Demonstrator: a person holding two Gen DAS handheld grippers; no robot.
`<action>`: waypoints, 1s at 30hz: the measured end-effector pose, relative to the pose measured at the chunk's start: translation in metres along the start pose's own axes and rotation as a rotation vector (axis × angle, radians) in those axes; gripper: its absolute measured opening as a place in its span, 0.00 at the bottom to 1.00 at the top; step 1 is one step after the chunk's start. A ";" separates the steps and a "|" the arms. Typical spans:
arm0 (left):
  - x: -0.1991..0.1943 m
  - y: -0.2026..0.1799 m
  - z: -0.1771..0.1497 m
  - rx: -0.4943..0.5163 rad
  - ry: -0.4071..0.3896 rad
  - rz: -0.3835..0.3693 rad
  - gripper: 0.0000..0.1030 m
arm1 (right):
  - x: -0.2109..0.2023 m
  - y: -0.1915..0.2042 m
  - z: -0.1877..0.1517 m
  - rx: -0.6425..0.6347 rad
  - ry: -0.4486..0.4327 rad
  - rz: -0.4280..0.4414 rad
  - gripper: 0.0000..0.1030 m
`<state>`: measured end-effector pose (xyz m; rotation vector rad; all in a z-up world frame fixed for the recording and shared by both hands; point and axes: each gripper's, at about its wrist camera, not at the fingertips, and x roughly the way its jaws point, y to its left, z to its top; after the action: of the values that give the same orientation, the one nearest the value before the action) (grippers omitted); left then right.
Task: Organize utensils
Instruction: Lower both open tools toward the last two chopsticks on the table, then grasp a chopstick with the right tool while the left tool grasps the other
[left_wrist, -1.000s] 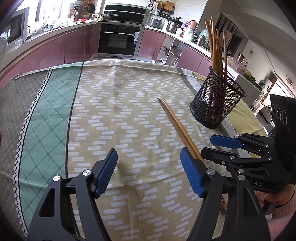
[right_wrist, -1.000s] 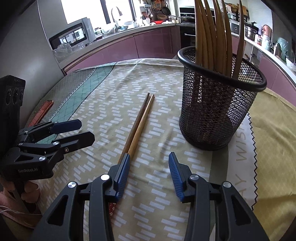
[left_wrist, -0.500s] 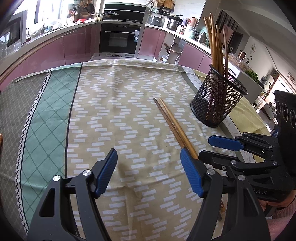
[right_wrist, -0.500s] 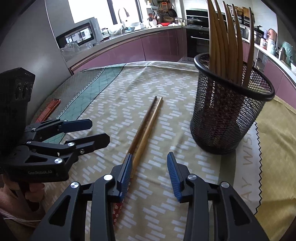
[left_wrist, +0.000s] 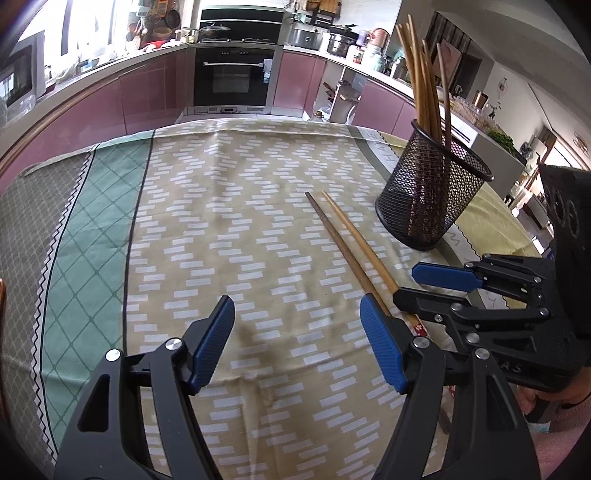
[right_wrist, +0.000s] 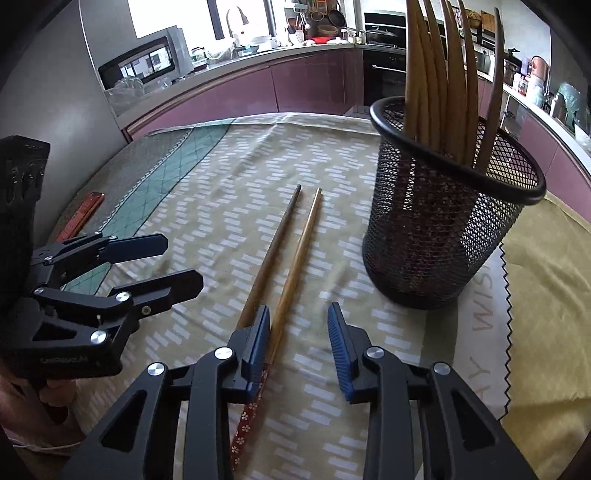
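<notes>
My right gripper (right_wrist: 298, 332) closing over two brown wooden chopsticks (right_wrist: 291, 258).
One lies between the jaws, unpinched; my left gripper (left_wrist: 297, 339) gapes empty.

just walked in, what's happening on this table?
A person with a handheld gripper in each hand is tidying chopsticks. Two loose chopsticks lie side by side on the tablecloth, beside a black mesh holder that already has several standing in it. The right gripper is down over their near ends, its jaws closing, the lighter stick between them but not yet pinched. The left gripper hovers open, holding nothing.
</notes>
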<state>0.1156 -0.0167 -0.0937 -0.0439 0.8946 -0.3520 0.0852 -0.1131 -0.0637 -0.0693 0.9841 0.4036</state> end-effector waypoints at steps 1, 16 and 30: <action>0.001 -0.002 0.001 0.007 0.001 -0.002 0.68 | 0.002 0.000 0.003 -0.007 -0.001 -0.003 0.30; 0.018 -0.027 0.014 0.064 0.052 -0.010 0.59 | -0.004 -0.020 -0.004 0.030 -0.008 0.019 0.05; 0.038 -0.042 0.025 0.119 0.087 0.069 0.31 | -0.008 -0.027 -0.008 -0.009 -0.011 0.003 0.07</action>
<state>0.1448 -0.0712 -0.0983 0.1127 0.9574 -0.3440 0.0850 -0.1425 -0.0647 -0.0741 0.9721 0.4107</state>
